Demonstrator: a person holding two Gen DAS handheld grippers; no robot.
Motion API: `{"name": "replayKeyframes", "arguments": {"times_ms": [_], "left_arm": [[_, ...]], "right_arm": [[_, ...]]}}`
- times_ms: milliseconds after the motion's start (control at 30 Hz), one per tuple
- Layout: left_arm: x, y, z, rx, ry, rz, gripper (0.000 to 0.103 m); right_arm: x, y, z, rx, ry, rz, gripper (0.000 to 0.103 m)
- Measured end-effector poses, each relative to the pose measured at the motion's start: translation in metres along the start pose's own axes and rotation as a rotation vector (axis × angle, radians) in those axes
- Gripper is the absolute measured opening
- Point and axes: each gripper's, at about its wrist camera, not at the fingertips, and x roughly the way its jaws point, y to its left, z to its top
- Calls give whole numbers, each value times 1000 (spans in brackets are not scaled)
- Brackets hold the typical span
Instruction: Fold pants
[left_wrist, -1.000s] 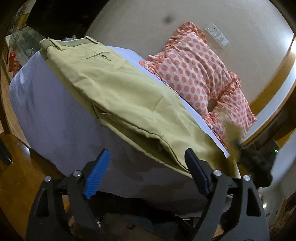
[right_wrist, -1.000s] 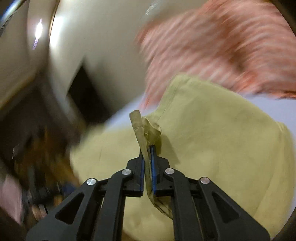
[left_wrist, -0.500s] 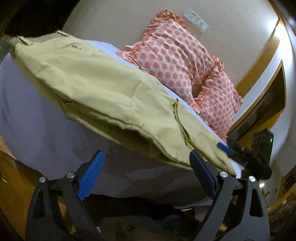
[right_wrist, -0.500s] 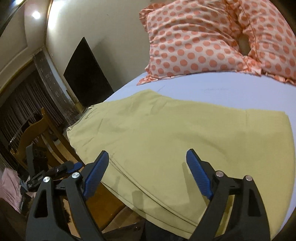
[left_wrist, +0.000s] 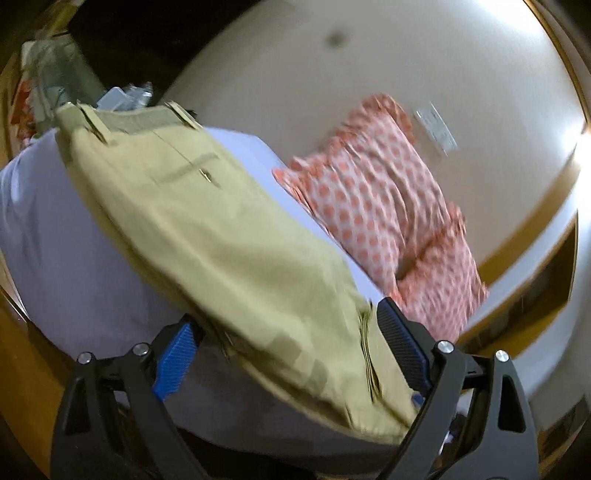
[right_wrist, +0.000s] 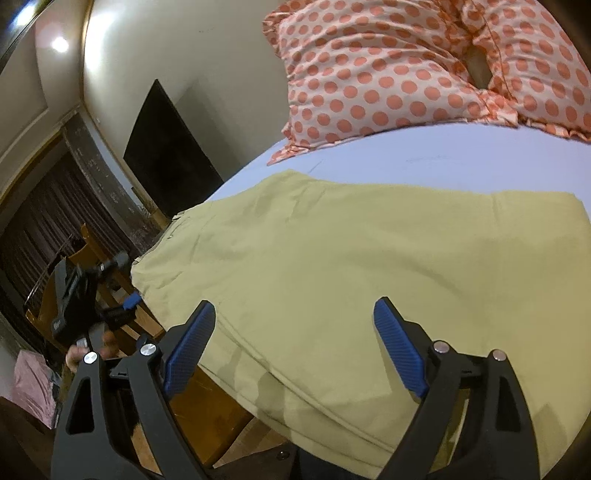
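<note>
Khaki pants (left_wrist: 207, 229) lie folded lengthwise on a bed with a pale lavender sheet (left_wrist: 40, 221). The waistband with belt loops is at the far left in the left wrist view. My left gripper (left_wrist: 284, 347) is open, its blue pads astride the near hem end of the pants. In the right wrist view the pants (right_wrist: 351, 258) fill the middle. My right gripper (right_wrist: 295, 343) is open and empty just above their near edge. The left gripper also shows in the right wrist view (right_wrist: 122, 306) at the left, off the bed's corner.
Two orange polka-dot pillows (right_wrist: 424, 70) lean against the cream wall at the head of the bed. A dark panel (right_wrist: 166, 151) stands by the wall. Wooden chairs and floor (right_wrist: 92, 254) lie beside the bed. Cluttered items (left_wrist: 55, 81) sit beyond the waistband.
A second ago my right gripper was shut on a fold of the pants; it has let go and stands open. My left gripper has swung closer over the hem end.
</note>
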Motion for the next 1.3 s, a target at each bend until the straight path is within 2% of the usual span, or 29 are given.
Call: {"name": "replayKeyframes", "arguments": {"times_ms": [100, 200, 267, 300, 333, 400, 433, 500, 533, 600, 633, 733, 800, 833, 867, 933, 967, 1000, 1067, 1100, 1200, 1233, 1300], "left_arm": [[-1, 18, 27, -89, -55, 28, 88], [0, 36, 49, -169, -86, 80, 78], [3, 51, 61, -217, -85, 119, 64], [3, 56, 63, -225, -80, 132, 43], [3, 61, 66, -242, -74, 152, 14], [2, 67, 68, -263, -61, 174, 10], [3, 60, 70, -231, -51, 203, 10], [7, 29, 76, -83, -33, 296, 9], [10, 0, 82, 26, -28, 335, 9], [17, -50, 85, 195, -24, 358, 9], [25, -92, 81, 323, -21, 350, 9], [44, -183, 48, 604, 1, 257, 9], [60, -245, 3, 794, 63, 118, 10], [70, -273, -31, 898, 117, 36, 11], [77, -287, -56, 961, 156, -9, 11], [94, -307, -116, 1108, 262, -80, 12], [105, -310, -153, 1196, 339, -115, 12], [115, -308, -183, 1253, 423, -141, 12], [128, -299, -223, 1321, 541, -147, 12], [131, -292, -239, 1357, 564, -131, 13], [124, -288, -251, 1419, 514, -109, 17], [119, -290, -249, 1415, 511, -121, 22], [100, -294, -236, 1375, 525, -194, 24]], "right_arm": [[2, -4, -2, 19, 2, -1, 89], [-1, -7, -2, 22, -9, -6, 89], [-2, -8, -2, 25, -13, -7, 89], [-3, -9, -1, 27, -14, -8, 90], [-4, -10, -1, 30, -17, -9, 90], [-7, -14, -1, 39, -27, -11, 90], [-9, -16, -1, 42, -32, -11, 90], [-16, -22, 0, 60, -55, -20, 90], [-19, -25, 1, 64, -63, -24, 90], [-30, -34, 2, 88, -97, -48, 90], [-38, -40, 3, 101, -121, -63, 90], [-70, -61, 4, 164, -214, -133, 90], [-98, -79, 2, 219, -285, -187, 90], [-109, -87, 1, 245, -312, -202, 90], [-121, -94, -1, 272, -338, -217, 90], [-146, -112, -6, 335, -389, -240, 90], [-154, -119, -8, 364, -405, -244, 90], [-161, -127, -10, 392, -416, -243, 90], [-169, -141, -13, 448, -410, -220, 90], [-170, -145, -13, 459, -395, -209, 90], [-153, -149, -2, 441, -301, -189, 87], [-146, -149, -2, 433, -272, -185, 84], [-125, -151, 4, 411, -189, -174, 72]]}}
